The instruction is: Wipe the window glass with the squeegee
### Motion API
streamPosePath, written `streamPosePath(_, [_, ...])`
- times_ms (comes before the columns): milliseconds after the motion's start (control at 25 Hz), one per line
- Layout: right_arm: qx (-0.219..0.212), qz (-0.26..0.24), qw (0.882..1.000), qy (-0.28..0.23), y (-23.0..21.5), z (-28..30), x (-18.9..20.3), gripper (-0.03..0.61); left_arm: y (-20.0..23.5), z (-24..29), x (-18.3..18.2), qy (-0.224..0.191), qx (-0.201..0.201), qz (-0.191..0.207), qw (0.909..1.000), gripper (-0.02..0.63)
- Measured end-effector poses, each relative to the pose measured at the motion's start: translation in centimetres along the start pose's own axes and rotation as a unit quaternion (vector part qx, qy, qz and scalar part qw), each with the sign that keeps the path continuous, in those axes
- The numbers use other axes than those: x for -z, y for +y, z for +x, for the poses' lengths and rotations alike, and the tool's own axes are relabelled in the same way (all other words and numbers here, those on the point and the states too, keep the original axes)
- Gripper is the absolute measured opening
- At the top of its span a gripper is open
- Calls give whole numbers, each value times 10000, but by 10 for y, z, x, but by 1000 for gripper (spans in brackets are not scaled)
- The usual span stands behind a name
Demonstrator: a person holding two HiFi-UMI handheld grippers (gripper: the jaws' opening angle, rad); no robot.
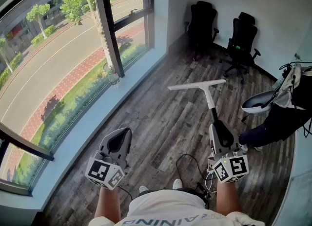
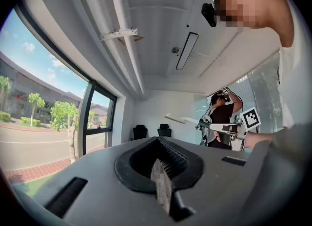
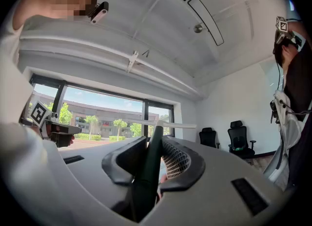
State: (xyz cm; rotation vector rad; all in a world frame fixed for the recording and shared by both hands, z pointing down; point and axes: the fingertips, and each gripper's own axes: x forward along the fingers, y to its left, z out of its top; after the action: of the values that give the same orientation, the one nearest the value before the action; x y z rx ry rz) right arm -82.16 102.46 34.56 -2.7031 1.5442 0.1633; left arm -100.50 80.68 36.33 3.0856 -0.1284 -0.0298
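The squeegee has a white blade [image 1: 197, 84] and a dark handle [image 1: 213, 116]. My right gripper [image 1: 218, 131] is shut on that handle and holds the blade level above the wood floor, pointing away from me. In the right gripper view the handle [image 3: 147, 171] runs up between the jaws to the blade [image 3: 168, 124]. My left gripper [image 1: 123, 135] is shut with nothing in it, low on the left beside the sill. In its own view the left gripper [image 2: 158, 147] has its jaws together. The window glass [image 1: 53, 69] curves along the left, apart from both grippers.
A pale sill [image 1: 97, 122] runs under the glass, with a small pot [image 1: 113, 78] by the dark frame post [image 1: 108, 25]. Two black office chairs [image 1: 202, 23] [image 1: 243, 37] stand at the far wall. Another person [image 1: 278, 122] stands at the right. Cables [image 1: 187, 164] lie by my feet.
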Motion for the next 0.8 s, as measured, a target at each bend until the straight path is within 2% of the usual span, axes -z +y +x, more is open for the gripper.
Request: streamPosePath(800, [-109,59,9999,18,1,-6,-6,100,-10,3,-4,-4,44,-23,10000,17])
